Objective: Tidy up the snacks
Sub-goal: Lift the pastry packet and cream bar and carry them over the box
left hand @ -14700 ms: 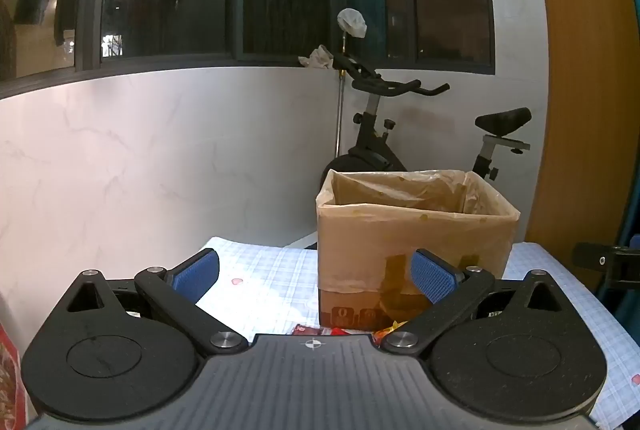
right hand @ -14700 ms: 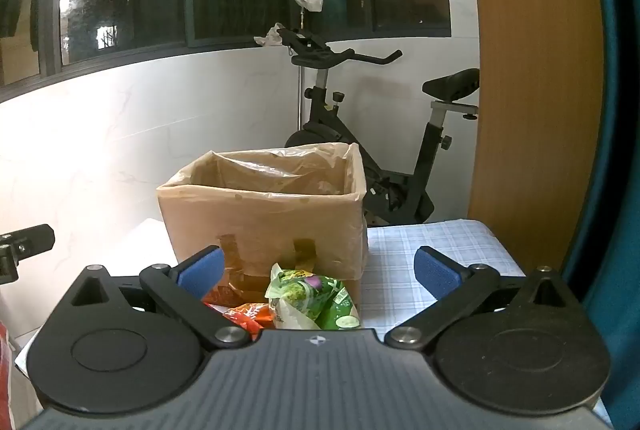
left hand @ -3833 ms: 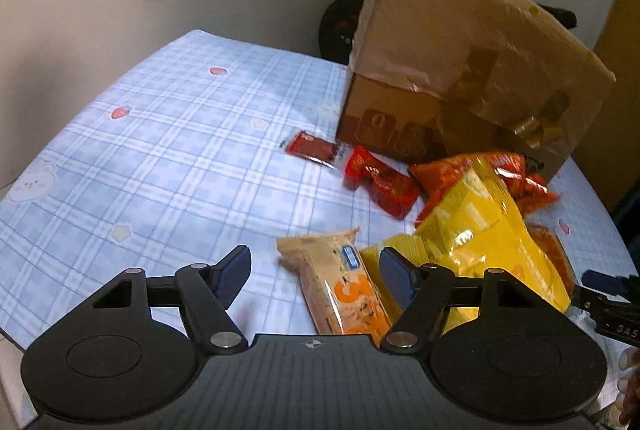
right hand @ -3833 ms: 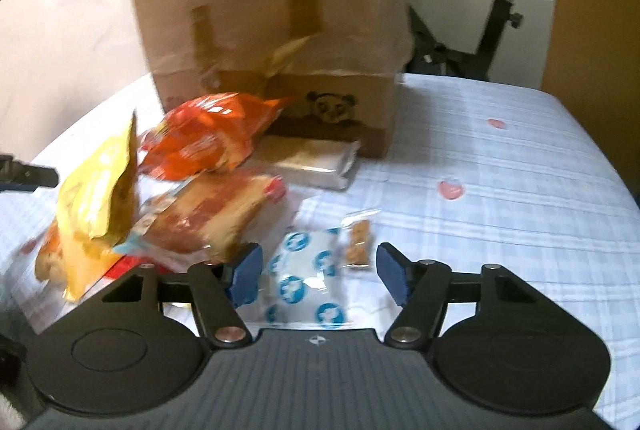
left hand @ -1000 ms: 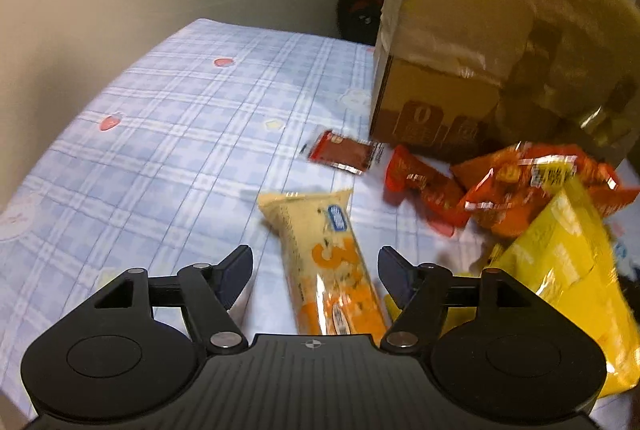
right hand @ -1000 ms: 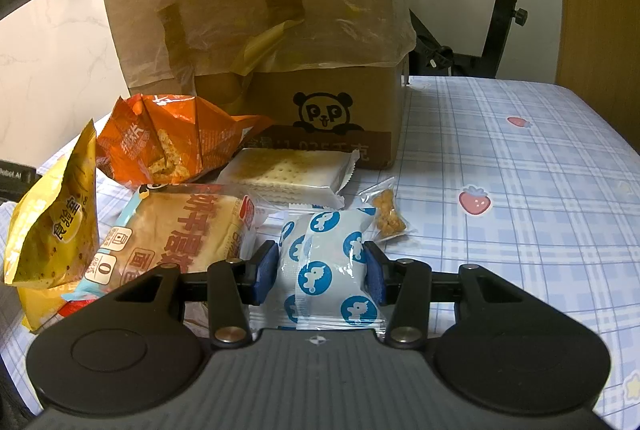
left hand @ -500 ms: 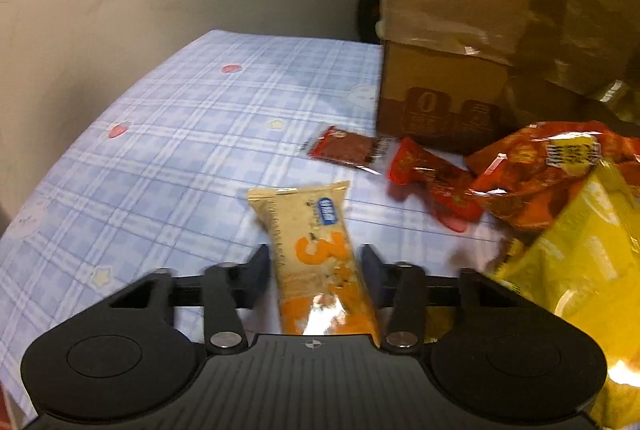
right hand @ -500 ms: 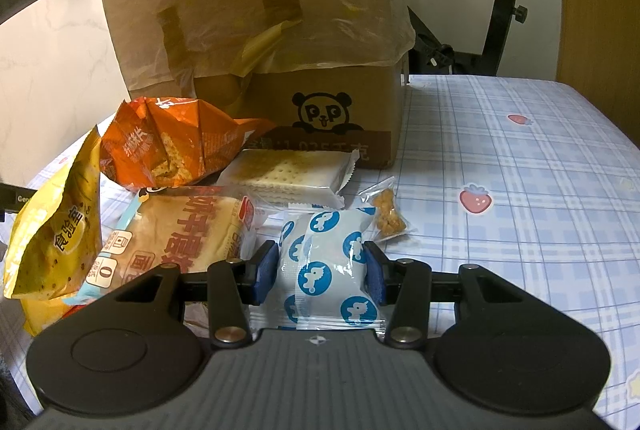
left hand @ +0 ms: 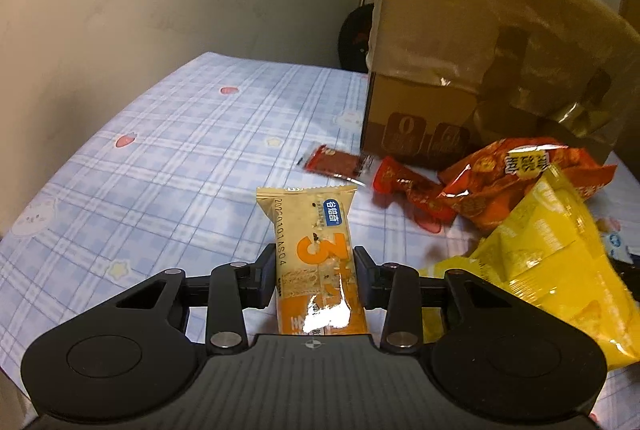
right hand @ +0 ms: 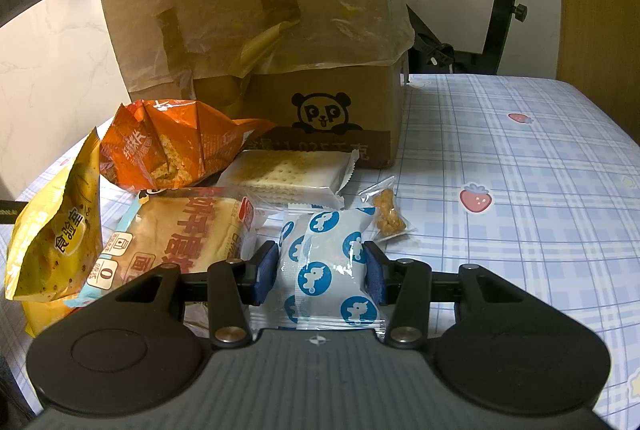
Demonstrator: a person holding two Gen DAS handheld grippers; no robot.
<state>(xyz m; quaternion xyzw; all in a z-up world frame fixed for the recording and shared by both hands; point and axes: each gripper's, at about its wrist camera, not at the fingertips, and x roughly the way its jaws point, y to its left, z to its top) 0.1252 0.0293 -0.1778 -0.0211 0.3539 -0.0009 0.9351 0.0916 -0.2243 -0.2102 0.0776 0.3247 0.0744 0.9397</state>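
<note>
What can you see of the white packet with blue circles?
The white packet is a puffy pillow pack of glossy plastic film, printed with blue circles holding small white animal shapes. It has crimped ends and a seam down its length. It lies lengthwise in the right gripper, whose jaws press both sides.

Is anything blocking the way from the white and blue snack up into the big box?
Nothing stands in the air between them. The right tongs hold the white and blue snack; the cracker pack lies on the table before the box, low enough to pass over. The box's opening is out of view.
</note>
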